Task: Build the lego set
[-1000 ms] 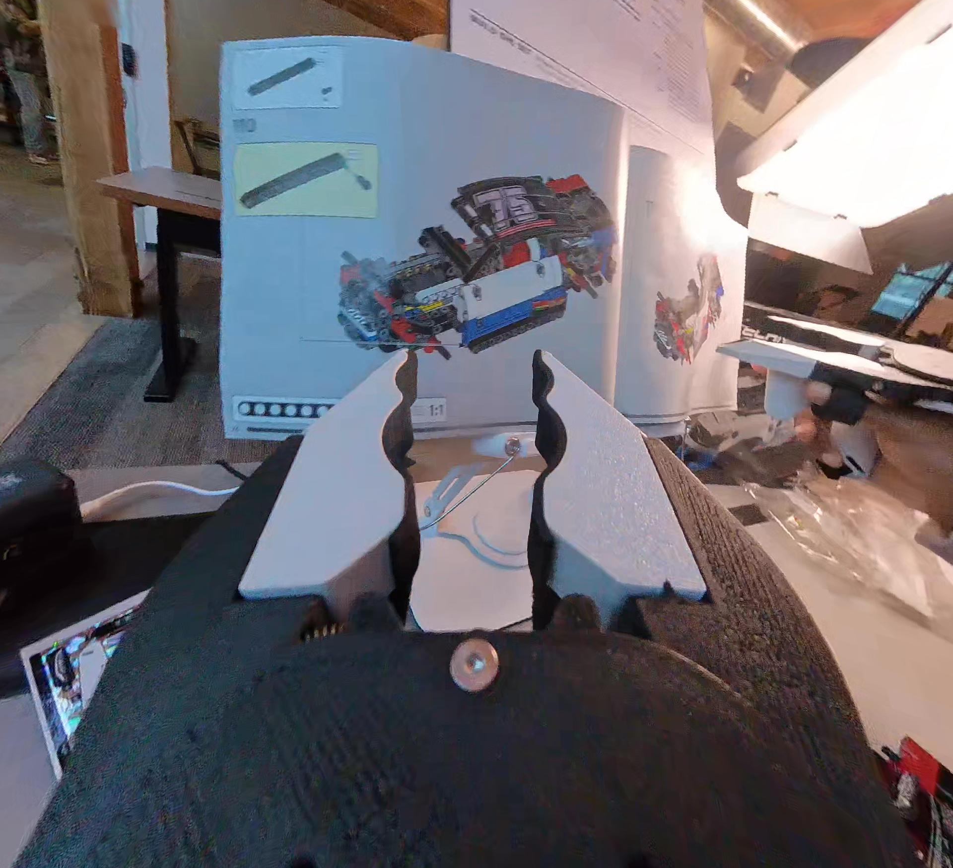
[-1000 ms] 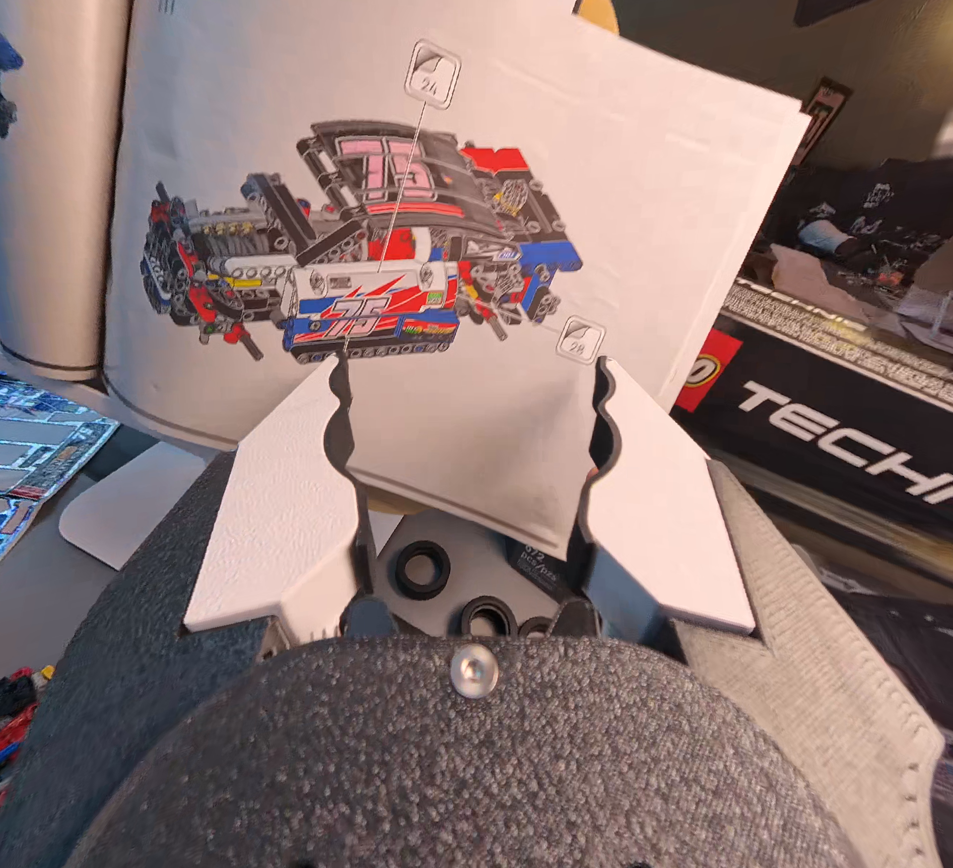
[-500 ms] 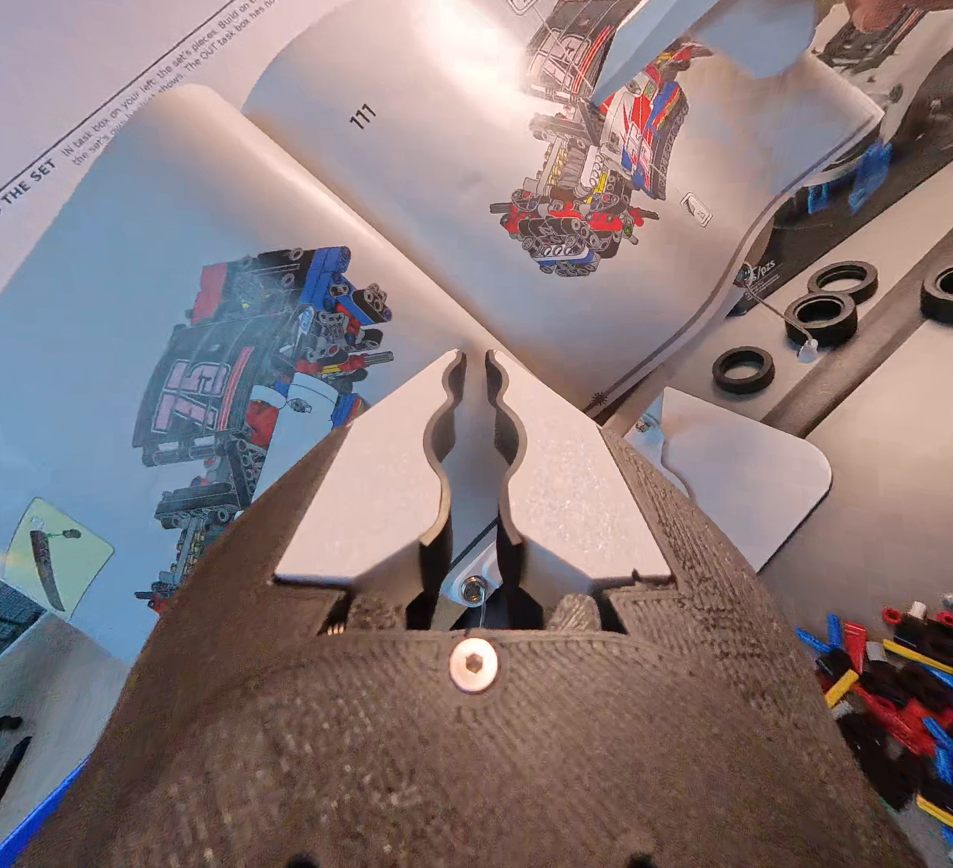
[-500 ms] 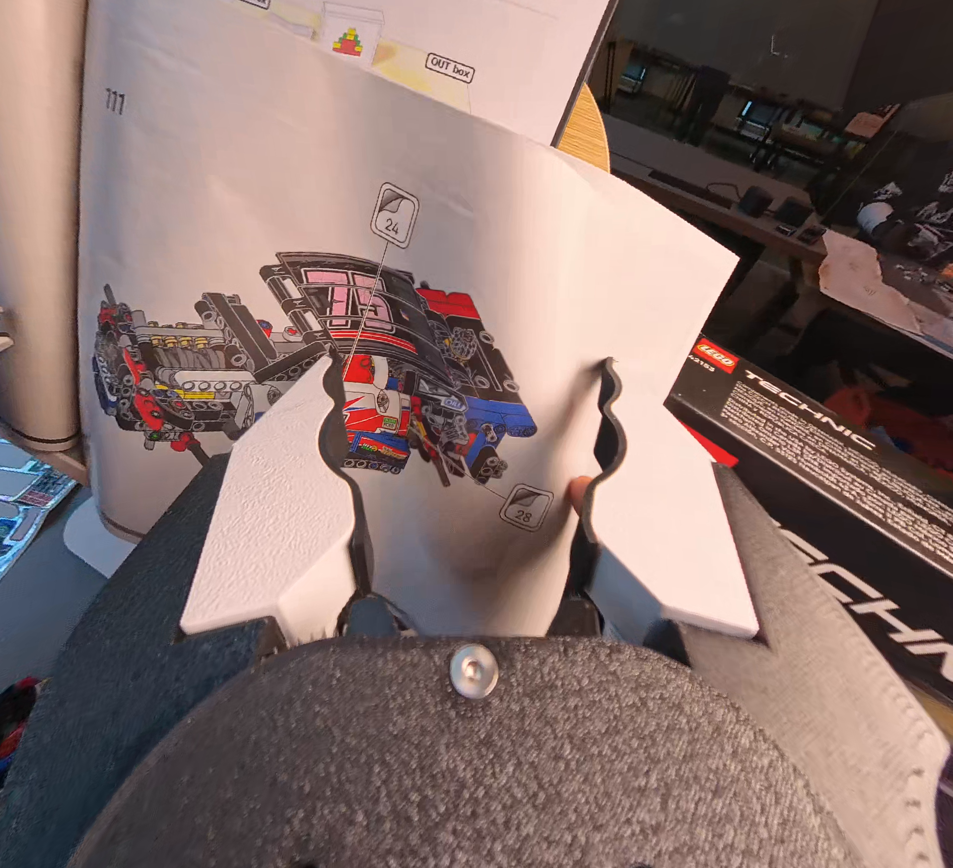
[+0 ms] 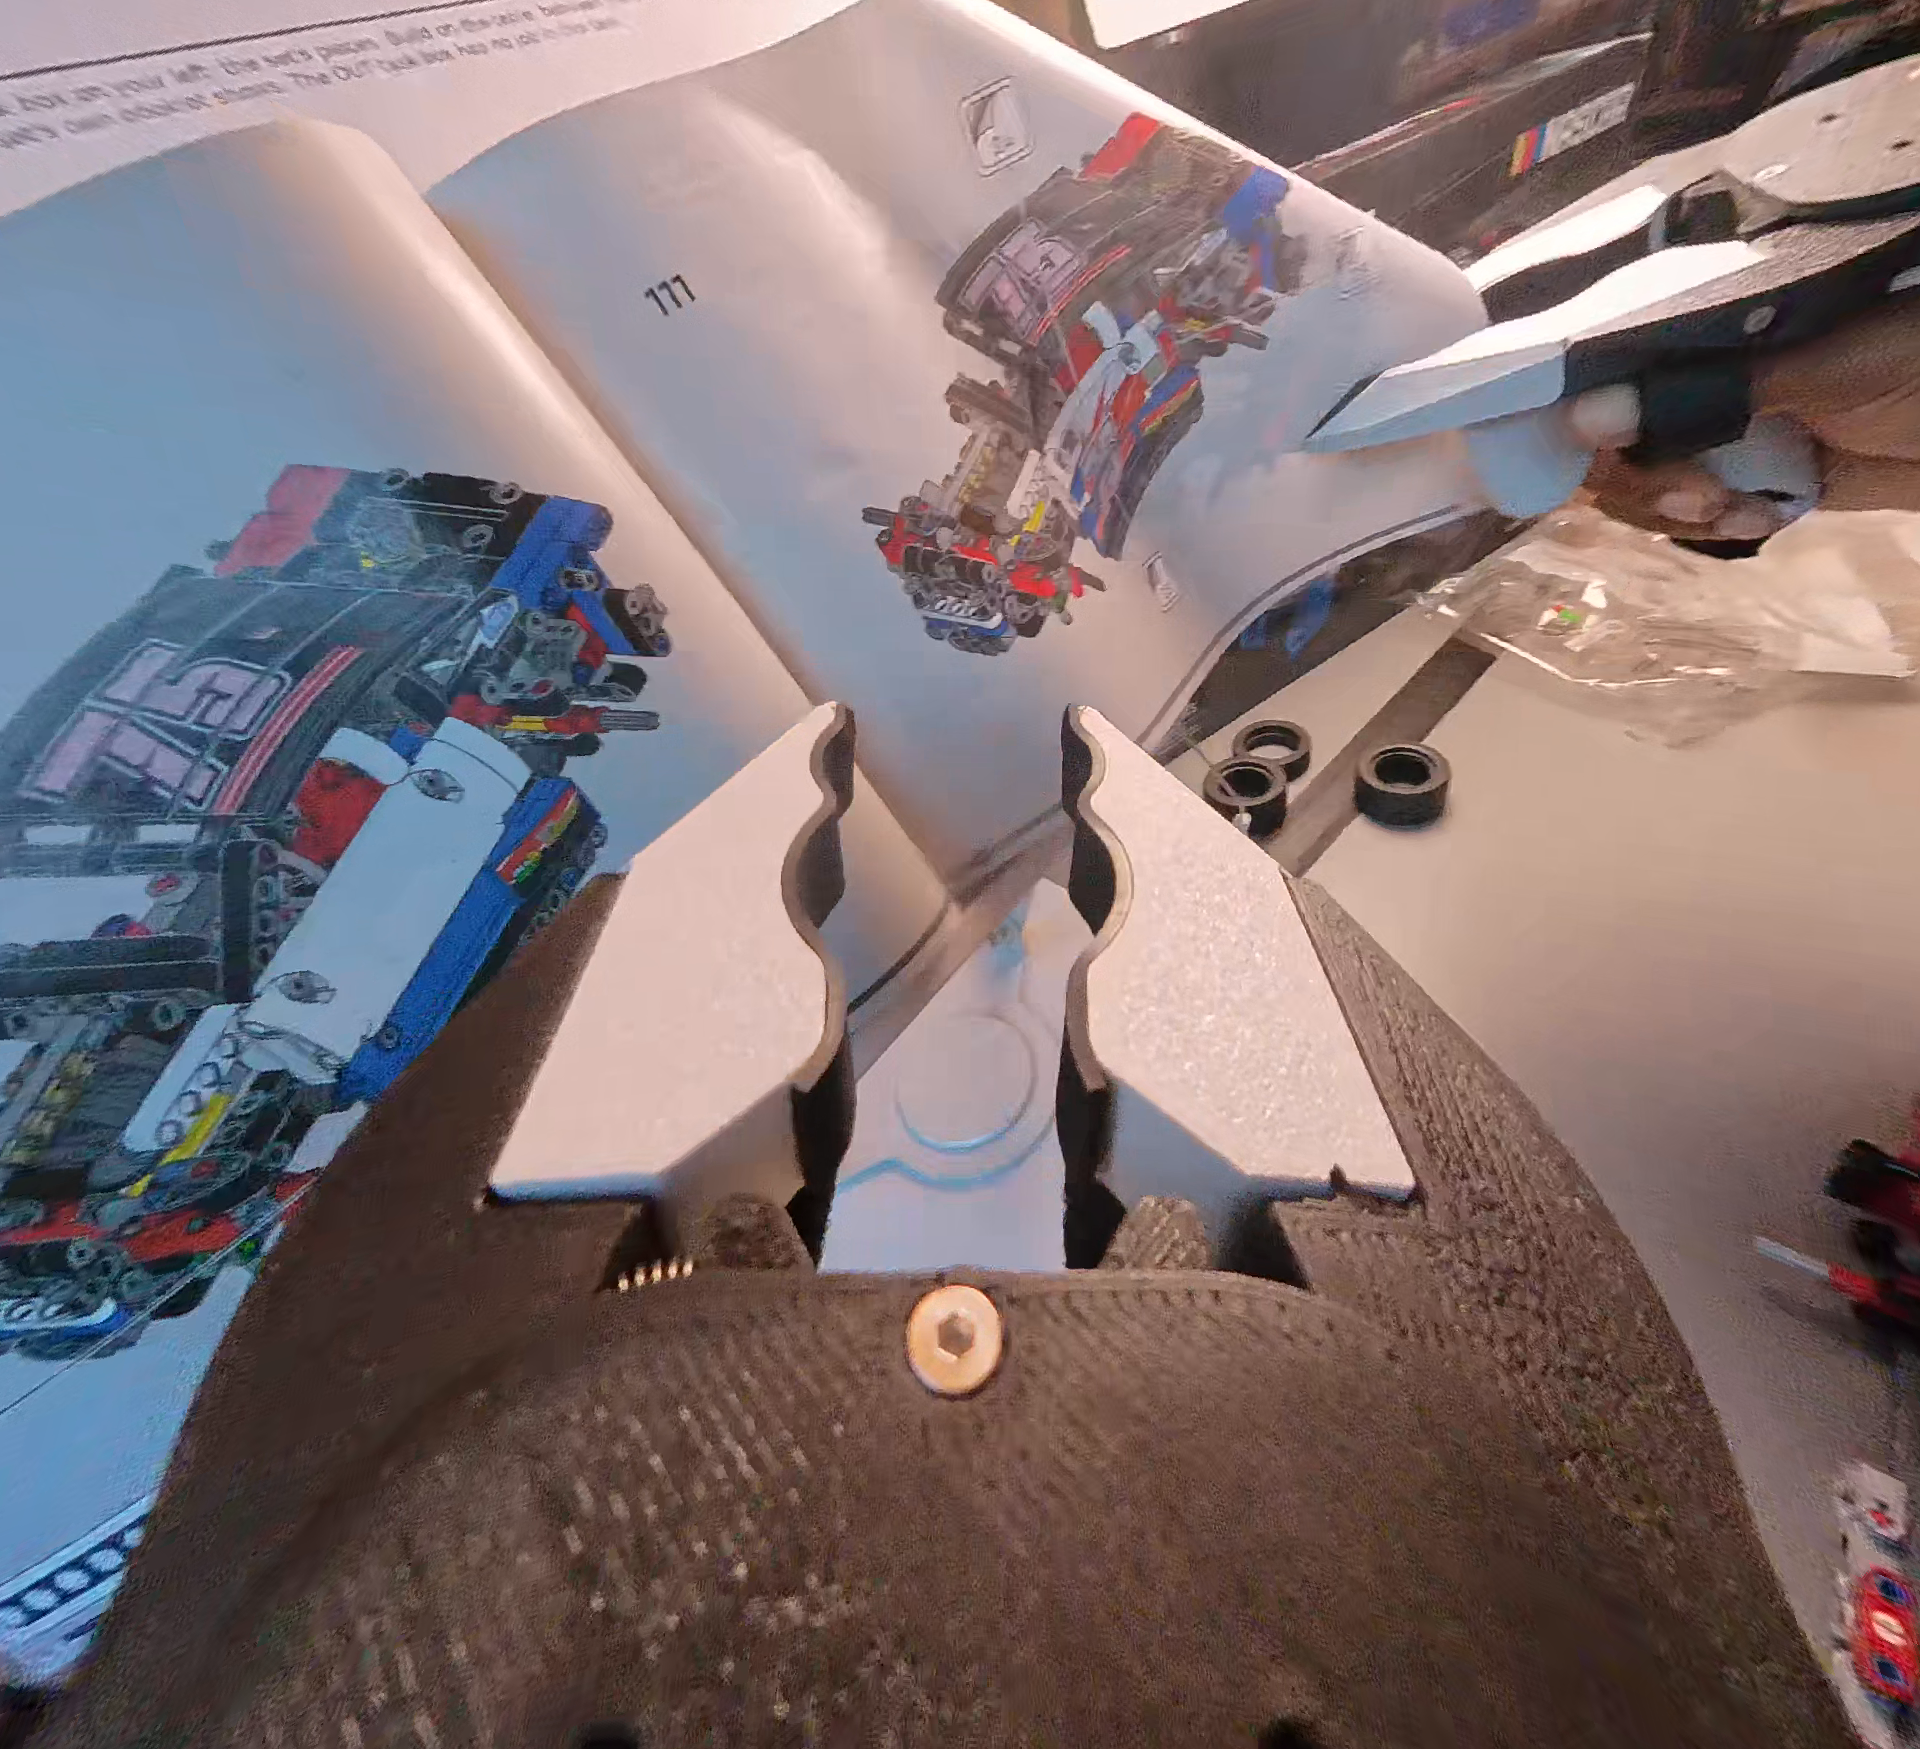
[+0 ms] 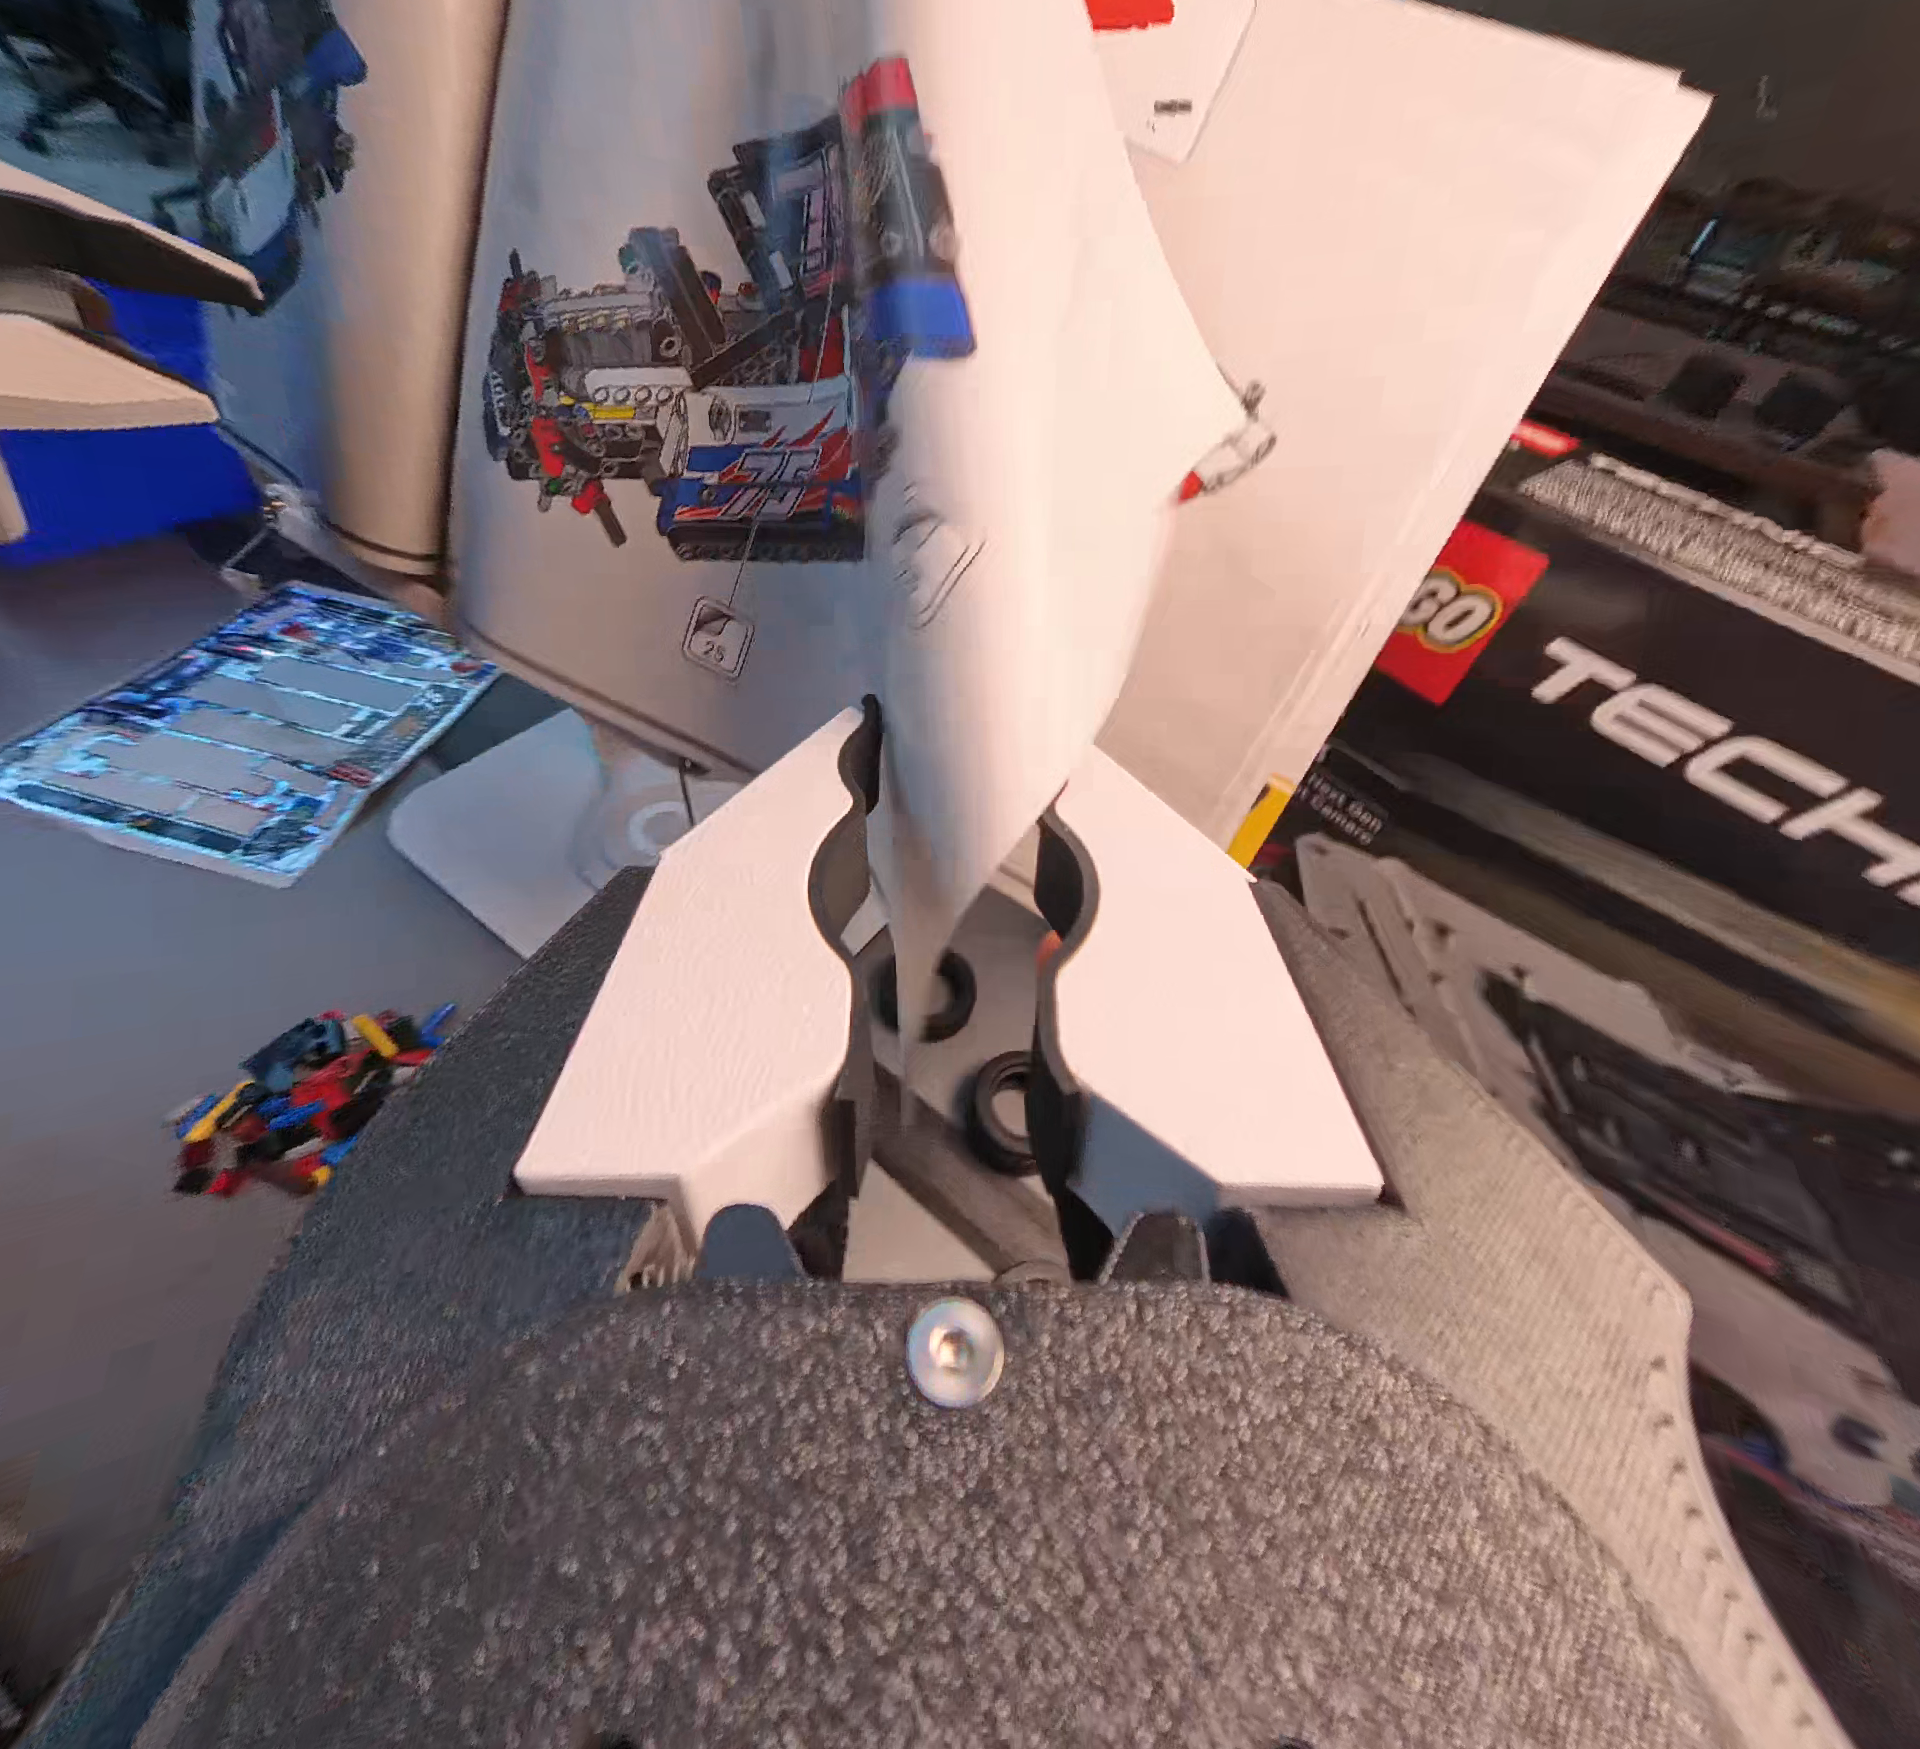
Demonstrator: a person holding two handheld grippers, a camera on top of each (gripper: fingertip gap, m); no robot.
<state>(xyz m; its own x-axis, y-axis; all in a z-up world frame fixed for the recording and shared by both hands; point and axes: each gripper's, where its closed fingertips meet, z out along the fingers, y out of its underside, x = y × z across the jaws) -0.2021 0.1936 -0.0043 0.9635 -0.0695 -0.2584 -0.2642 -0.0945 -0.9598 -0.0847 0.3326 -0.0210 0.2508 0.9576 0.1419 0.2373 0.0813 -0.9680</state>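
The manual [image 6: 665,369] stands propped on the counter [image 5: 1558,972]; its page [image 6: 997,473] runs between the right claw [image 6: 961,780]'s parted jaws, so it could slip or crease. The left claw [image 5: 956,743] is released, empty. Only the right view shows the box [image 6: 1662,712]; only the left shows the bag [image 5: 1683,608].
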